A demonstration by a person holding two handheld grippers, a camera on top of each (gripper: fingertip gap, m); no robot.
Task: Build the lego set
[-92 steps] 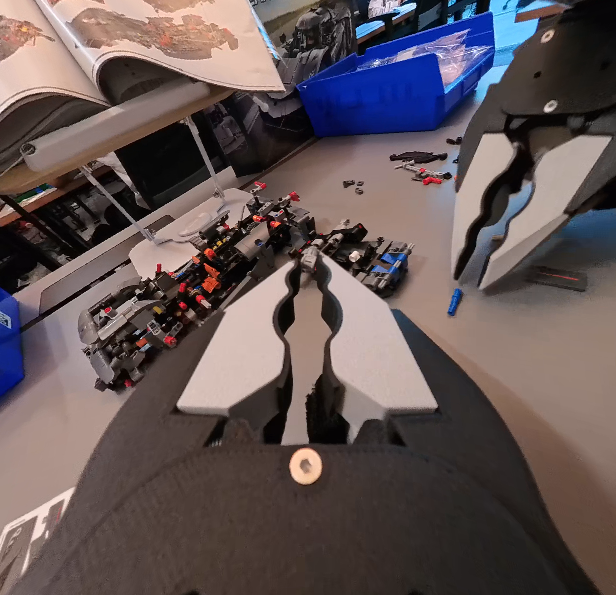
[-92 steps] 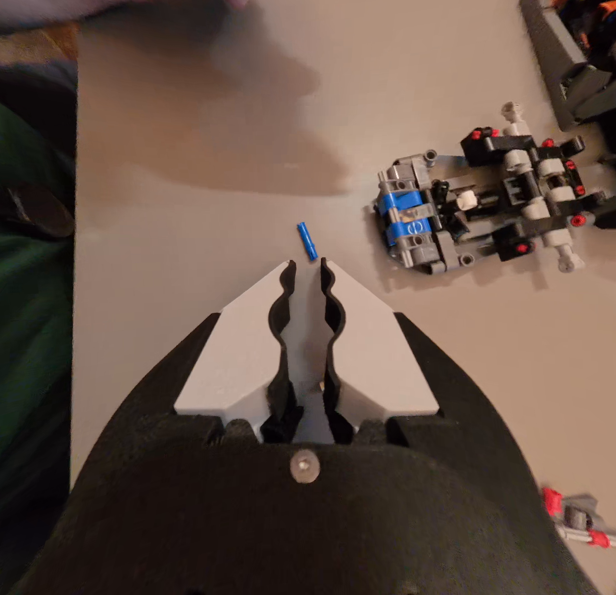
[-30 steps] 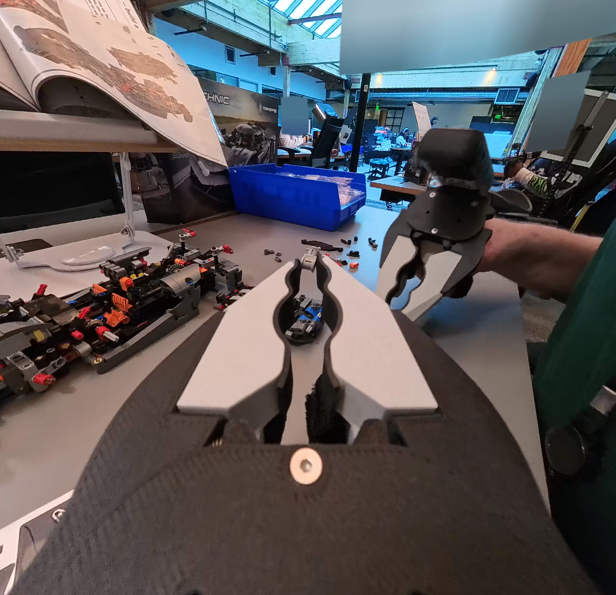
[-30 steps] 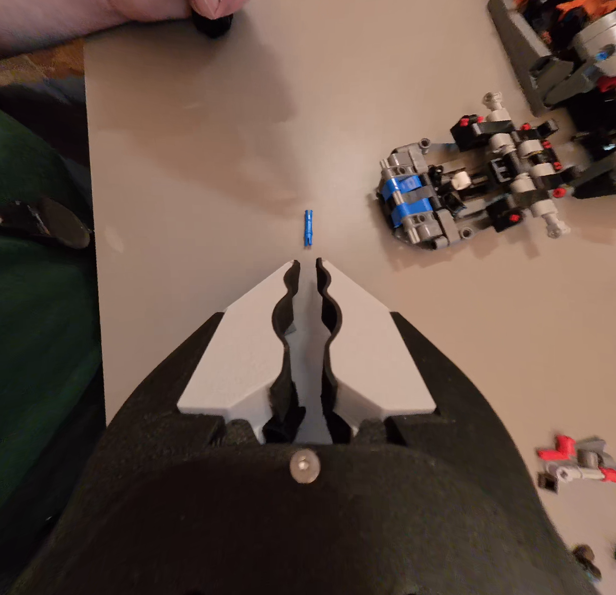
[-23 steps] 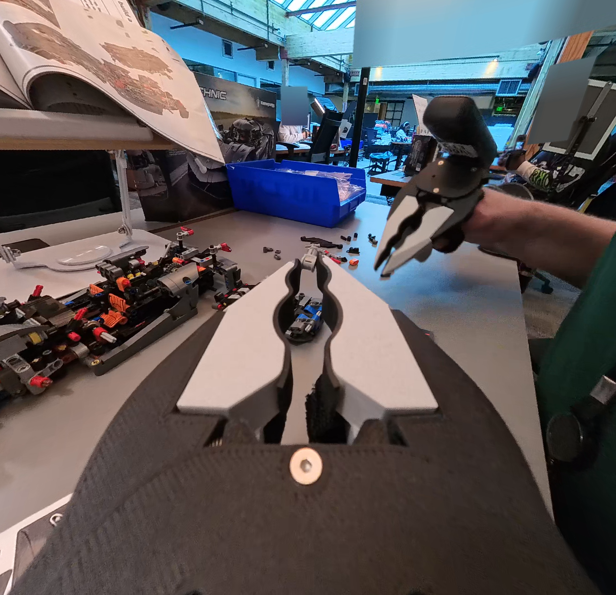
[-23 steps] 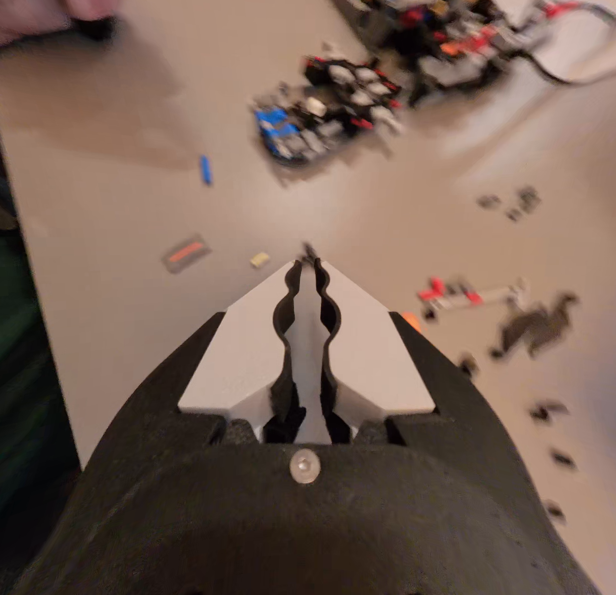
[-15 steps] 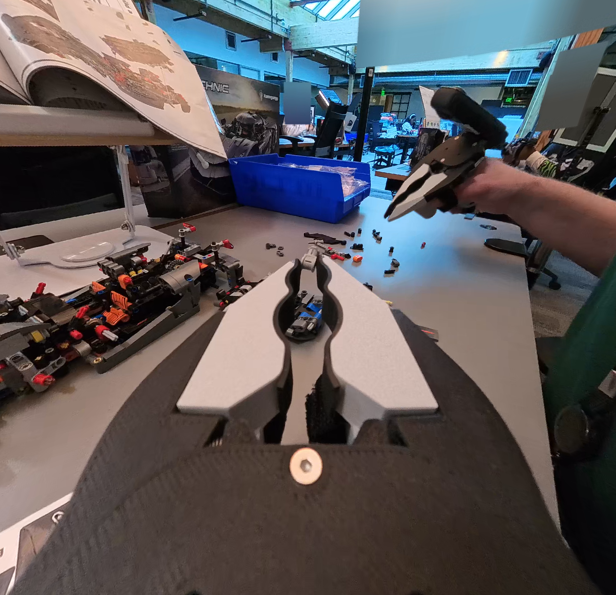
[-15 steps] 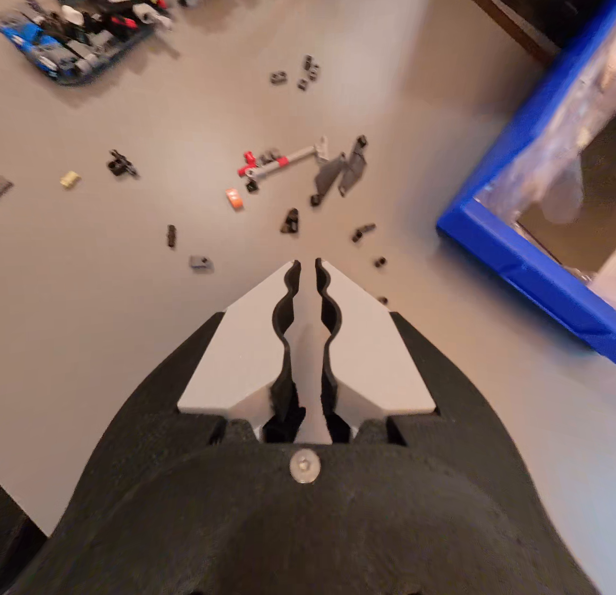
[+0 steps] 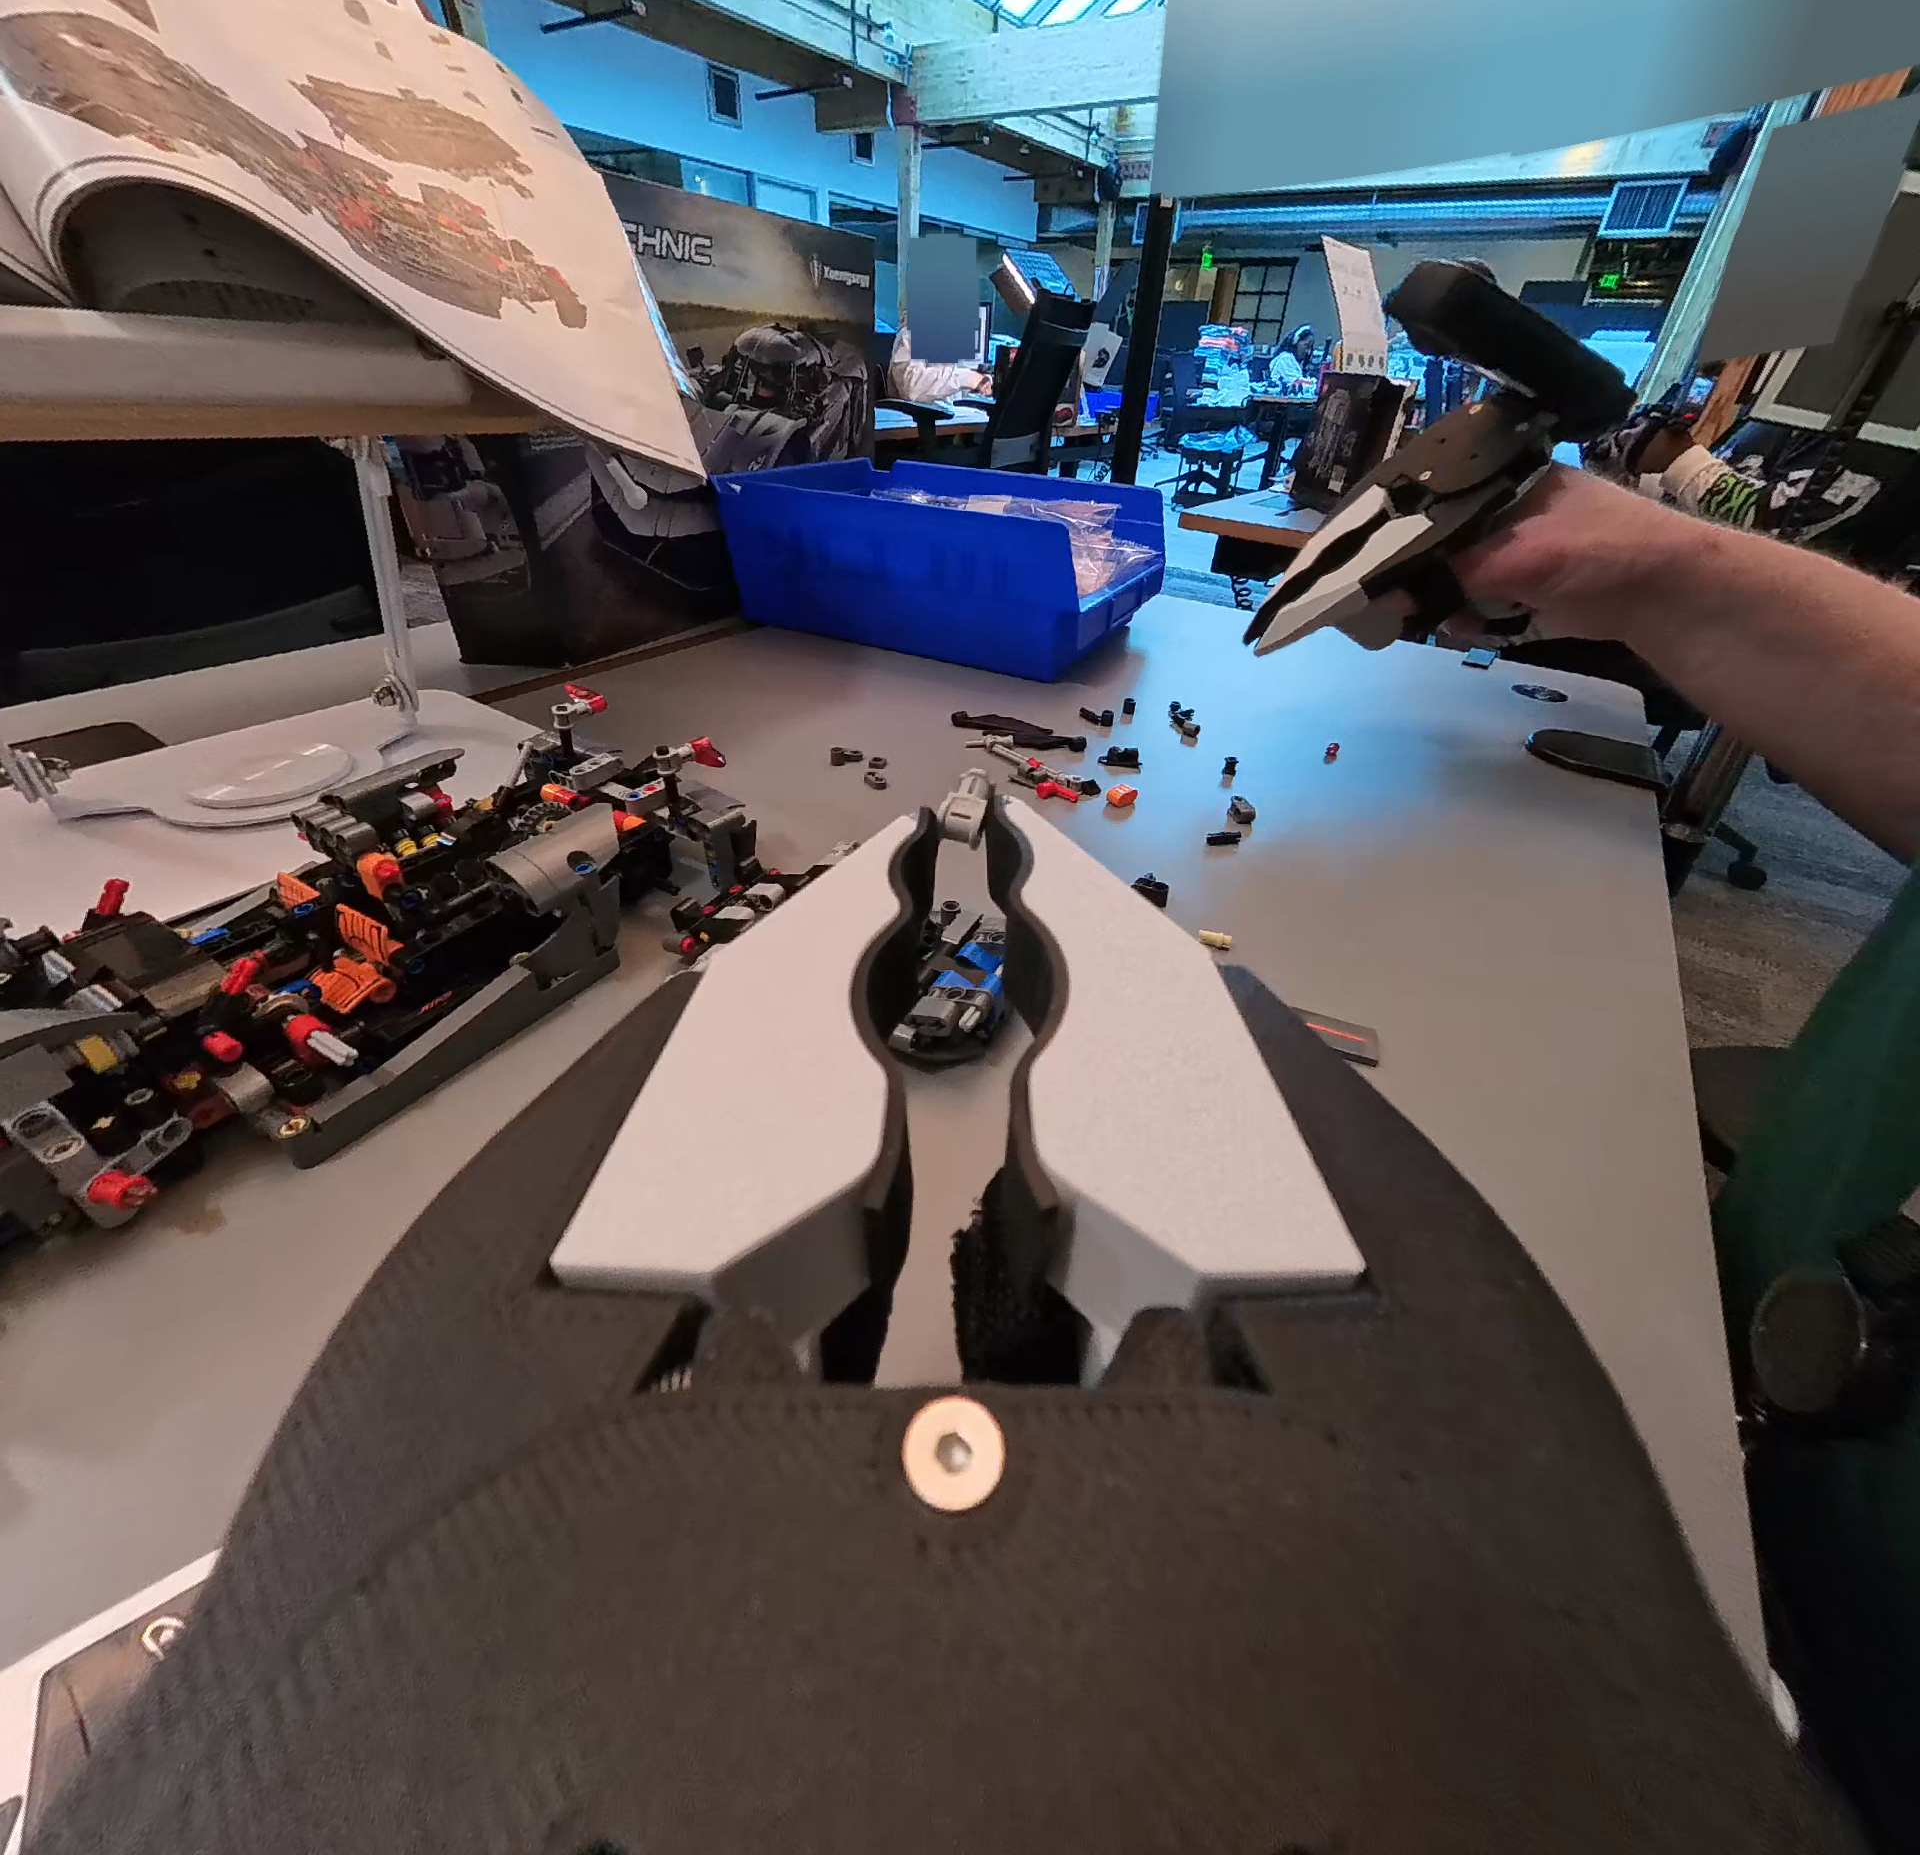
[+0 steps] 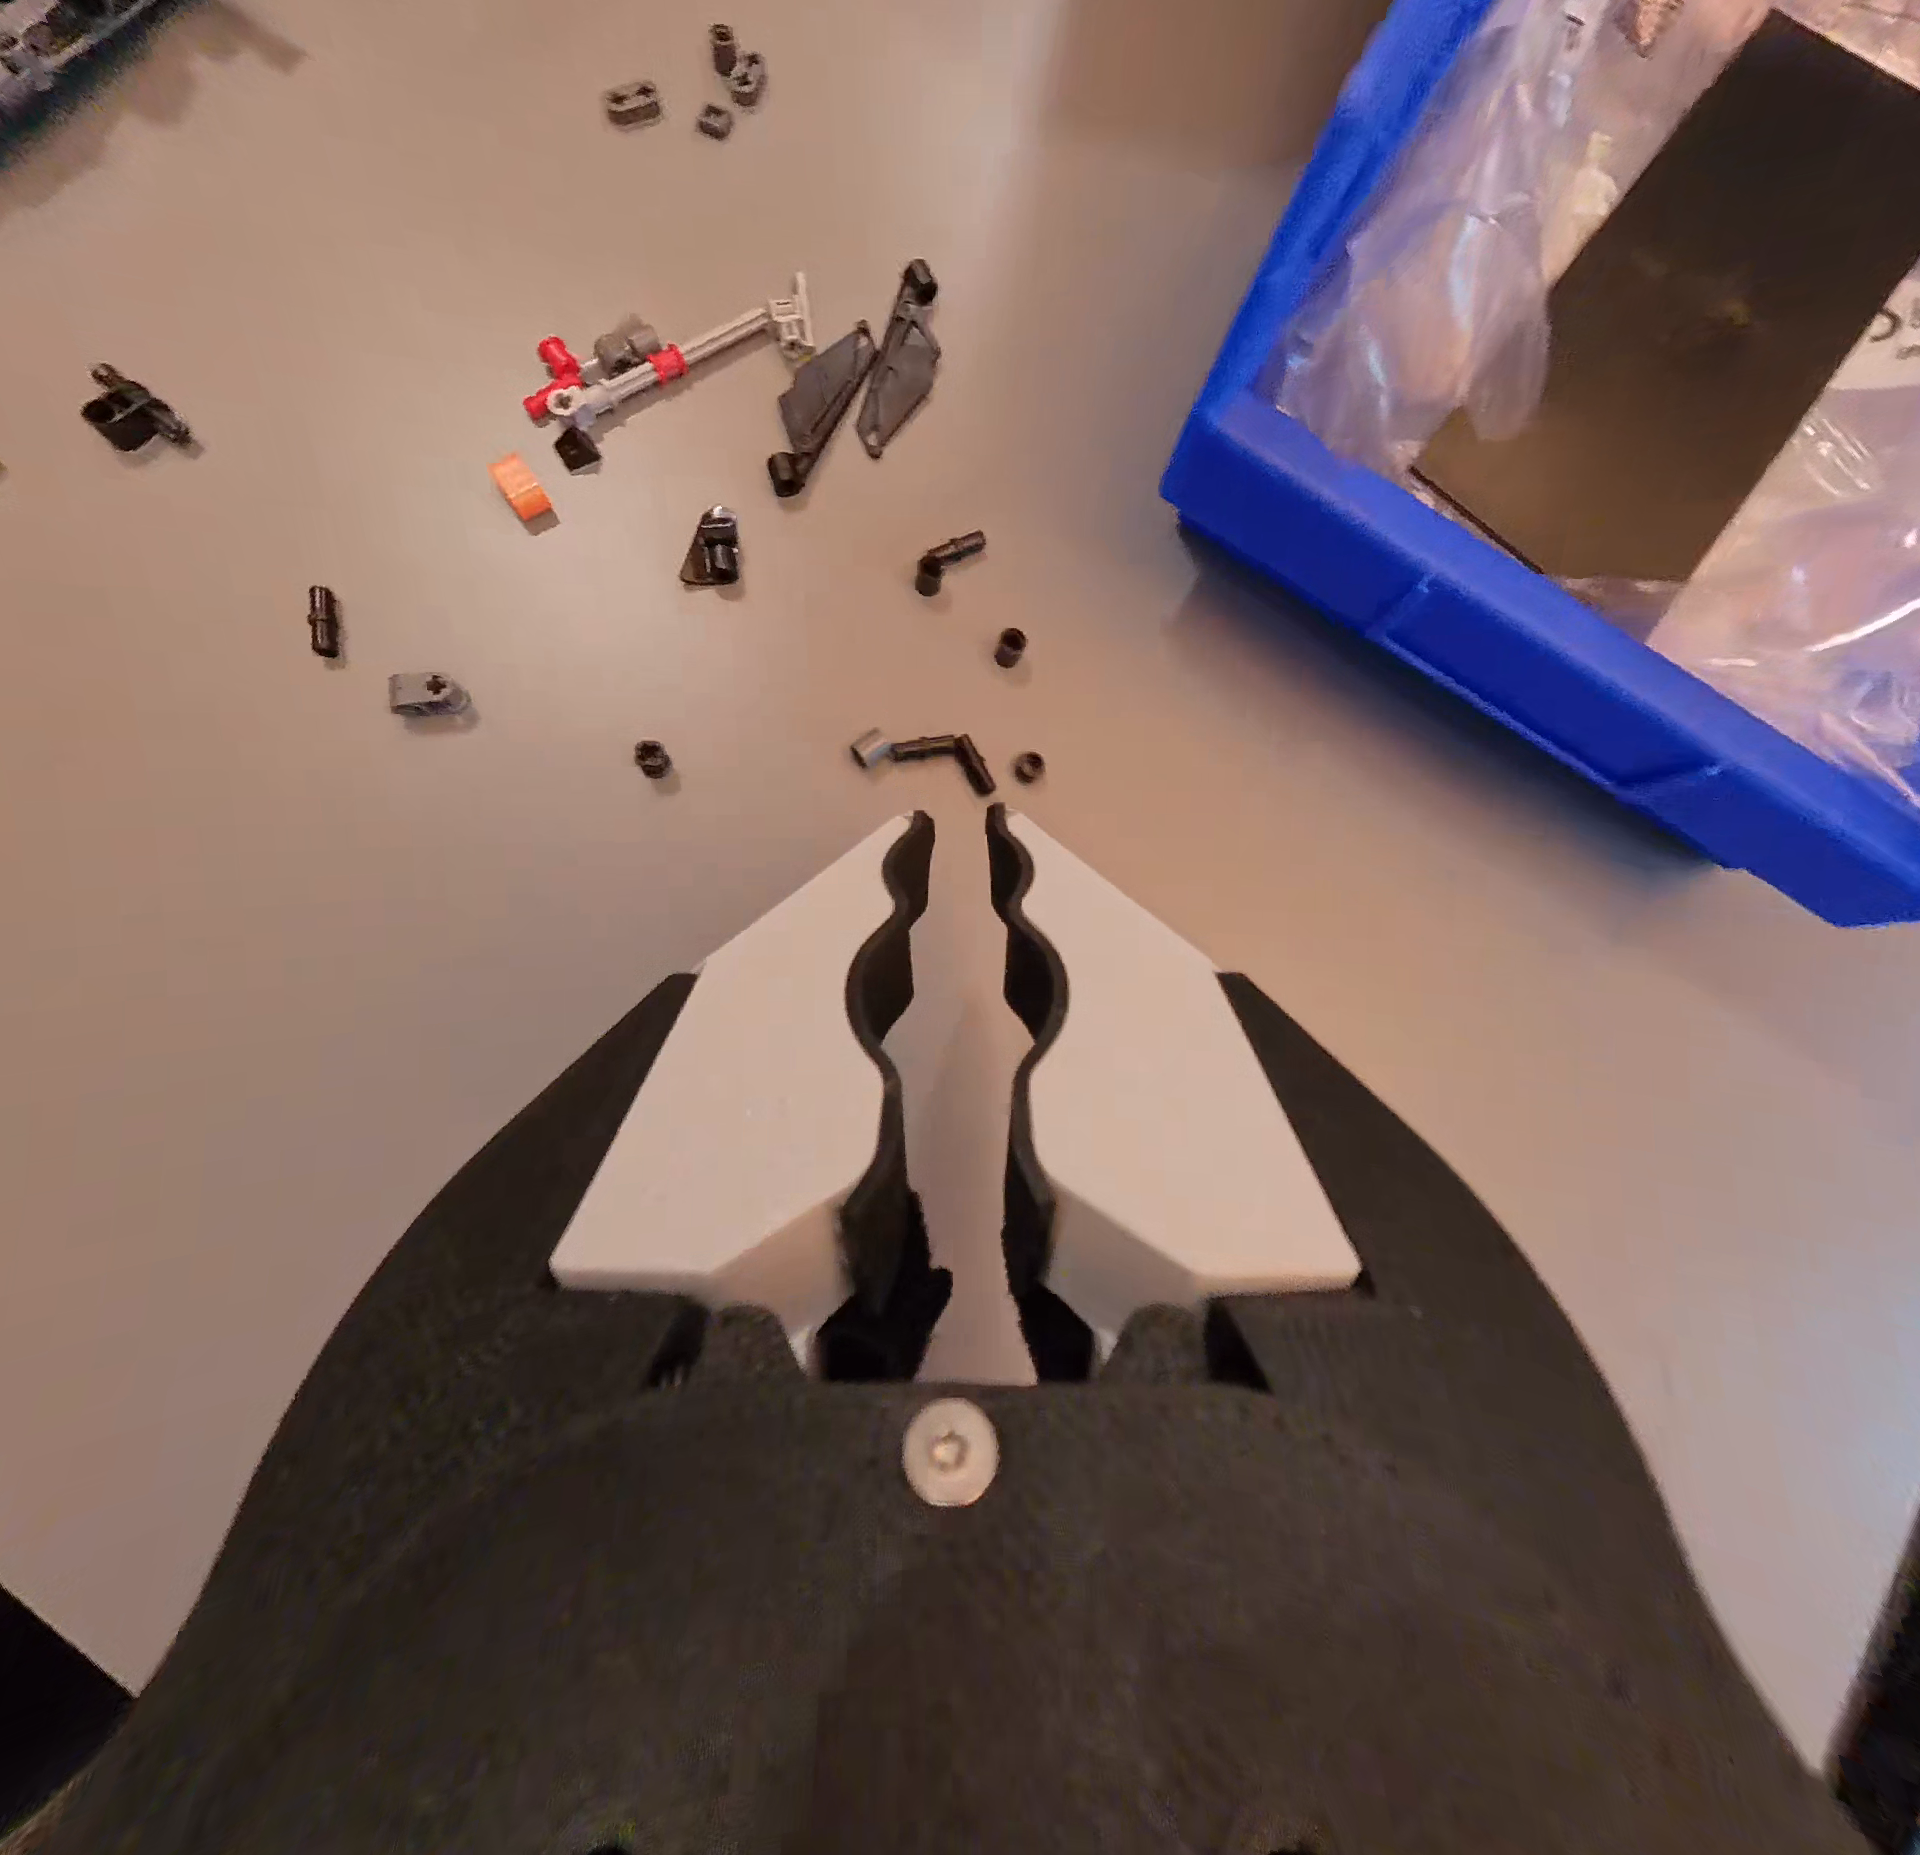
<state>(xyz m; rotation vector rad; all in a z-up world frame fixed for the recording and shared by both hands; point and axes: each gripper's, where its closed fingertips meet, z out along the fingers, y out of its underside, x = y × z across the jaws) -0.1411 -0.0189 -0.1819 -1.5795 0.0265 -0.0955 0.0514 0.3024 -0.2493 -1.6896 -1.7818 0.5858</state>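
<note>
Chassis [image 9: 343, 964] mostly built at my 9 o'clock; loose parts [image 10: 717, 548] remain. Left gripper [image 9: 964, 818] pinching a grey pin [image 9: 966, 795], right gripper [image 10: 958, 818] slightly spread, empty.

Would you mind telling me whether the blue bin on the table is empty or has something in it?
Not empty: the blue bin holds crumpled clear plastic bags and a flat black sheet.

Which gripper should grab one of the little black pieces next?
Probably the right gripper: it hangs open just above the bent black pin, with nothing in it. The left gripper is shut on a grey piece and sits back by the car model.
</note>
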